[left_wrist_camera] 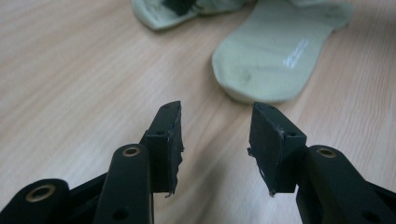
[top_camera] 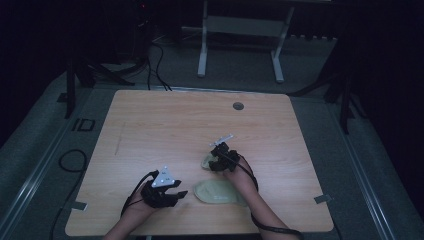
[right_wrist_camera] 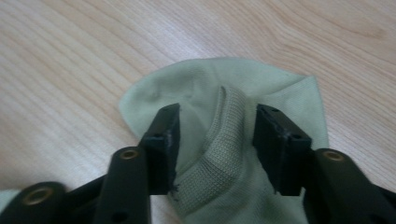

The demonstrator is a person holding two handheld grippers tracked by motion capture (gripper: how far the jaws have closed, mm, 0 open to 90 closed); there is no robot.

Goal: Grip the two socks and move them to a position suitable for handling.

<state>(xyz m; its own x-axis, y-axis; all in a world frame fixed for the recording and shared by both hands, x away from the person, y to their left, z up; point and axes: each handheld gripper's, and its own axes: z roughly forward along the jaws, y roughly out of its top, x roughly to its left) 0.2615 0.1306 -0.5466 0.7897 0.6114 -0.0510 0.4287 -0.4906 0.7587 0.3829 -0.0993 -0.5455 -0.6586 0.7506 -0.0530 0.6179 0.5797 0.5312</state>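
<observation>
While my right gripper (right_wrist_camera: 217, 142) stands parted over a folded sock (right_wrist_camera: 233, 93), nothing is pinched.
Nearest me, my left gripper (left_wrist_camera: 215, 140) gapes empty above the desk (top_camera: 165, 125); just beyond lies a flat sock (left_wrist_camera: 271, 56), then the folded one.
</observation>
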